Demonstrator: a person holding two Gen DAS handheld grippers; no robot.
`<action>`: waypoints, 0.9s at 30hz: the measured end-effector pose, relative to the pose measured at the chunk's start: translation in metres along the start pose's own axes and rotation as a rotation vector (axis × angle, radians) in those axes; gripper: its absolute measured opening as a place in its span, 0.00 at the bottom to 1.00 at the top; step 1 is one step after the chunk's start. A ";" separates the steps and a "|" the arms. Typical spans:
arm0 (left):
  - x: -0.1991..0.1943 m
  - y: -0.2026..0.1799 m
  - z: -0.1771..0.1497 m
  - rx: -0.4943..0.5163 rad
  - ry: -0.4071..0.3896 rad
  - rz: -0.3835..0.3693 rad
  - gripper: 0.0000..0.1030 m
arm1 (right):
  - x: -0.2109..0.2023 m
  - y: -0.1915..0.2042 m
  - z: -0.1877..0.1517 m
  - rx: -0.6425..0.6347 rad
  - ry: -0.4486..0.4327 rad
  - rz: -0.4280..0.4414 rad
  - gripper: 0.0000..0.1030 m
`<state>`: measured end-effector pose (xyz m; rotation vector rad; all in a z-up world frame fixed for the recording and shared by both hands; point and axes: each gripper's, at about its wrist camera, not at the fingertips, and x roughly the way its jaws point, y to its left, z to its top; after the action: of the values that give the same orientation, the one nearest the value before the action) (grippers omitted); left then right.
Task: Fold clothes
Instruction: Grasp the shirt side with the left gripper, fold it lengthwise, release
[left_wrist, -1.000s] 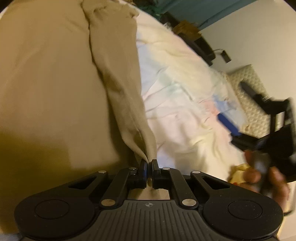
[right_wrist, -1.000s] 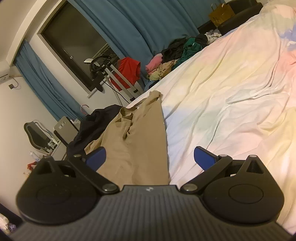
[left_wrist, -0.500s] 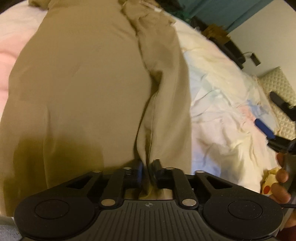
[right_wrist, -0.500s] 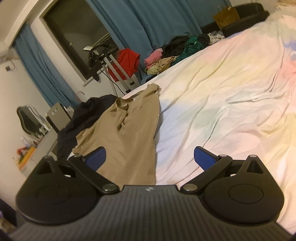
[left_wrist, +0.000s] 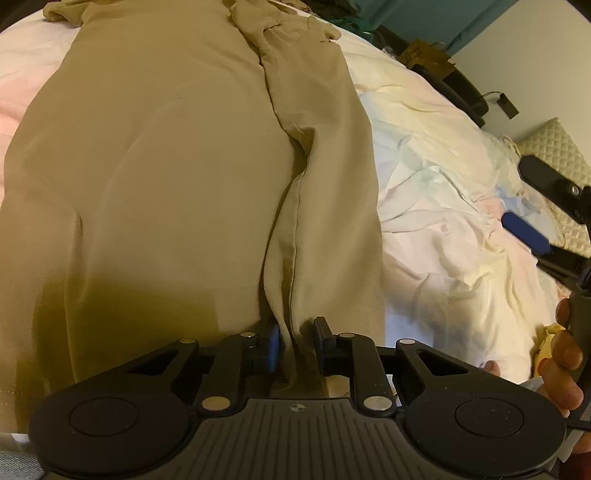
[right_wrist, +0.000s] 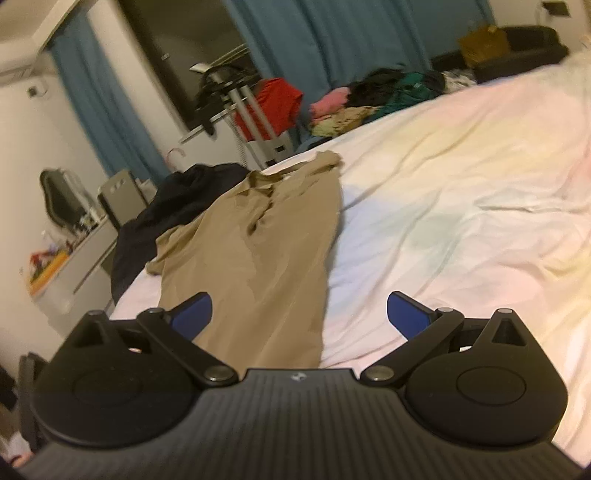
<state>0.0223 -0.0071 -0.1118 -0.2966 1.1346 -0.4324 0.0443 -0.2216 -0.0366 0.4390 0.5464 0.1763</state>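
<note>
Tan garment on bed: soft, limp.
Left gripper jaws slightly parted around hem fold; right gripper spread, empty. Grab seams.

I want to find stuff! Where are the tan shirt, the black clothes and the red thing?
tan shirt (right_wrist: 255, 273): right wrist view, middle of the flat cloth.
black clothes (right_wrist: 162, 210): right wrist view, middle of the dark heap at the bed's edge.
red thing (right_wrist: 273, 103): right wrist view, middle of the red cloth.
</note>
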 end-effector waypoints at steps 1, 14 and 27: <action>0.001 -0.002 0.000 0.004 -0.004 0.003 0.16 | 0.003 0.004 0.000 -0.015 0.002 0.010 1.00; -0.017 -0.039 -0.028 0.269 -0.125 0.124 0.04 | 0.013 0.031 -0.017 -0.117 0.019 -0.044 1.00; -0.052 -0.055 -0.033 0.346 -0.352 0.199 0.82 | -0.013 0.031 -0.005 -0.130 -0.181 -0.126 1.00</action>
<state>-0.0359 -0.0314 -0.0586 0.0443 0.7206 -0.3747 0.0293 -0.1956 -0.0203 0.2896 0.3810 0.0499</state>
